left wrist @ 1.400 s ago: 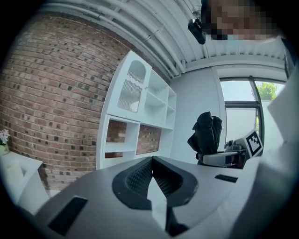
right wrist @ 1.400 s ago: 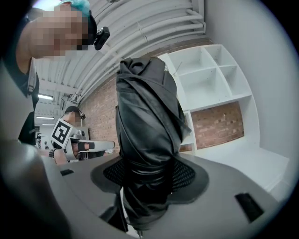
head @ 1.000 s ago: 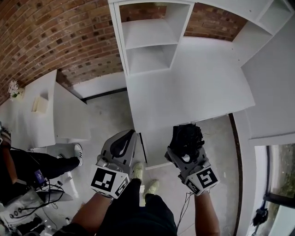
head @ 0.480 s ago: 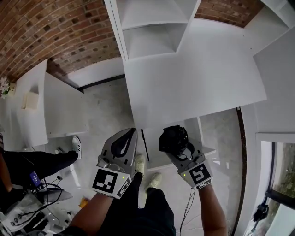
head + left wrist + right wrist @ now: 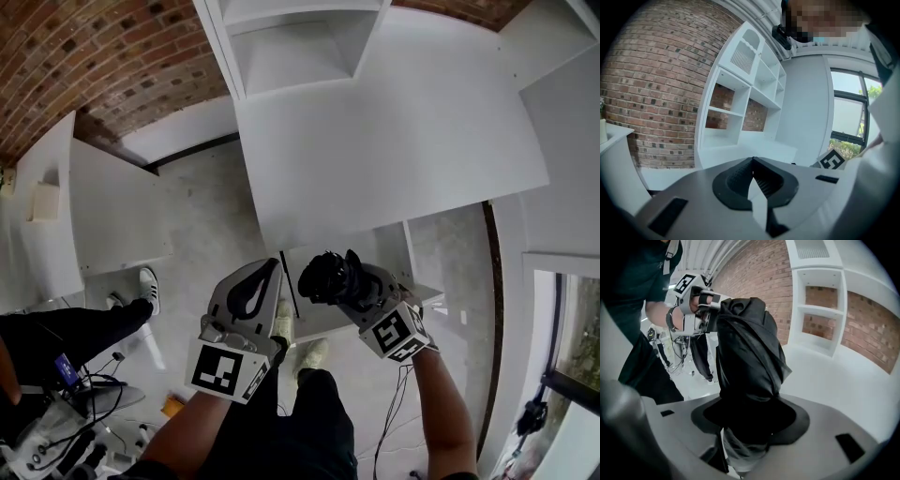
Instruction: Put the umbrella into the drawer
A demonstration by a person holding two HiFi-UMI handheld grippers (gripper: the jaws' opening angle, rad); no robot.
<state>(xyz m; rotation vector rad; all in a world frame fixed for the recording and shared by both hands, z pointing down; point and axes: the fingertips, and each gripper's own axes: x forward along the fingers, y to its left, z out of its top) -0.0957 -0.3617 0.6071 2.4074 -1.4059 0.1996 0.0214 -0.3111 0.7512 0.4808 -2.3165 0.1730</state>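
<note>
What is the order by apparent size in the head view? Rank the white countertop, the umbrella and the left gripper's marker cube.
1. white countertop, by far largest.
2 and 3. left marker cube and umbrella look alike; the cube is nearer the camera, so unranked.

The umbrella (image 5: 319,275) was black, folded into a crumpled bundle. I held it by one end in the jaws of my right gripper (image 5: 352,281), and it jutted leftward above the white drawer (image 5: 389,246), which stood pulled open.

No lettering, numbers or brand marks can be read on anything here.
</note>
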